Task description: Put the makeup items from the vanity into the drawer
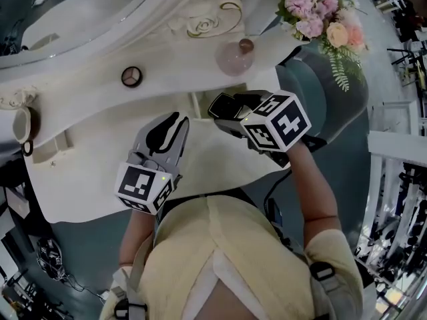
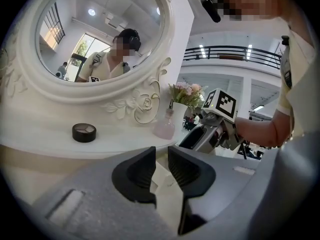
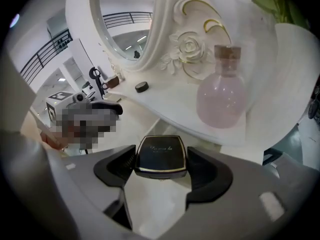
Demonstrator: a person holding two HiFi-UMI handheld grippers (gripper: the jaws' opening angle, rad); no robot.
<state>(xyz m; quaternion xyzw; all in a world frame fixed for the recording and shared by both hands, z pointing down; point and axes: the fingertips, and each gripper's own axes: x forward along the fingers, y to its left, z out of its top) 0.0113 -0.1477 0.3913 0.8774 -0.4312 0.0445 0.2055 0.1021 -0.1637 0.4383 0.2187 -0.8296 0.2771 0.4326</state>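
My right gripper (image 1: 225,109) (image 3: 161,168) is shut on a black rectangular compact (image 3: 161,155) (image 1: 222,105) with a gold rim. It holds the compact just in front of the vanity top's edge, over the lower white surface of what looks like the pulled-out drawer (image 1: 220,159). A round black eyeshadow pot (image 1: 131,77) (image 2: 84,132) sits on the vanity top (image 1: 93,92). My left gripper (image 1: 175,123) (image 2: 161,171) hovers over the same lower surface, left of the right one. Its jaws stand a narrow gap apart with nothing between them.
A pink corked bottle (image 1: 235,57) (image 3: 221,96) stands on the vanity near the right gripper. Flowers (image 1: 320,15) rise at the right end. The oval mirror (image 2: 100,34) with its carved white frame backs the top. A small cup (image 1: 23,124) is at the far left.
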